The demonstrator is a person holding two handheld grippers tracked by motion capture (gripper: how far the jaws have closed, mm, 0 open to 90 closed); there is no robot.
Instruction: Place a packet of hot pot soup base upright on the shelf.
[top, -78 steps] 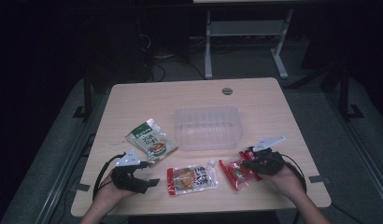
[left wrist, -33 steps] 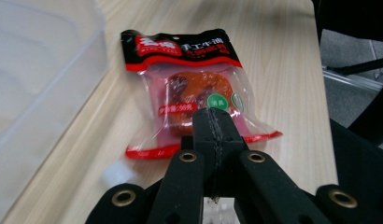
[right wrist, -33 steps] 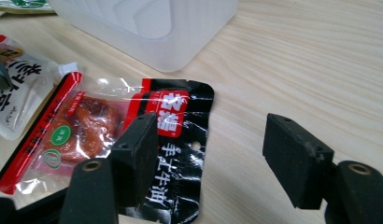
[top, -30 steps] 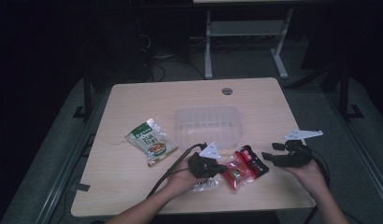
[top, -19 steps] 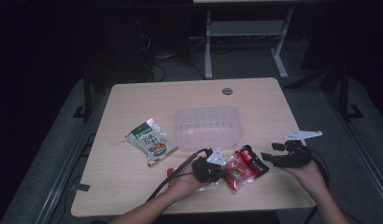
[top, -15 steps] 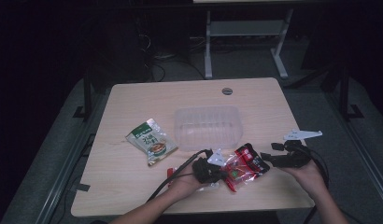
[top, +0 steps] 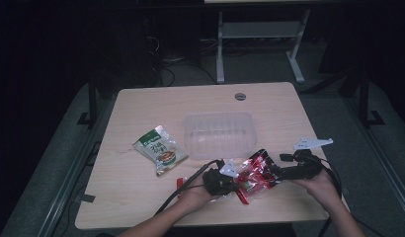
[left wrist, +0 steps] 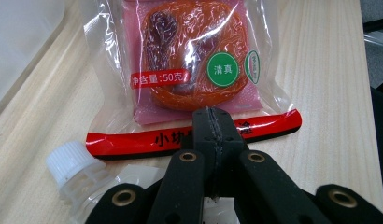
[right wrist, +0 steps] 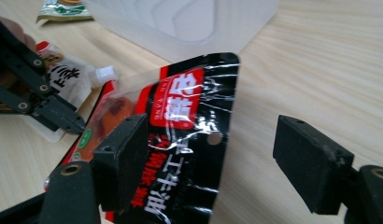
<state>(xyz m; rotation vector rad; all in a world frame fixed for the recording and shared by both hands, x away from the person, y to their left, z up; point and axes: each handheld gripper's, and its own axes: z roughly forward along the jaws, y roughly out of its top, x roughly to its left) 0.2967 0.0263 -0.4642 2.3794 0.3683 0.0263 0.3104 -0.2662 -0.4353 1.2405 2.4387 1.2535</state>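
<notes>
High view: pale wooden worktop, dark room, grey floor. Left gripper clamps the red snack packet; right gripper, jaws just opening, stands apart around it.

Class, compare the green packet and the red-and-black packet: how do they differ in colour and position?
The green packet lies flat and alone, left of the clear tray; the red-and-black packet is tilted between the two tools. The green packet is untouched; the red-and-black one sits between the right tool's open jaws. Both are sealed food packets.
</notes>
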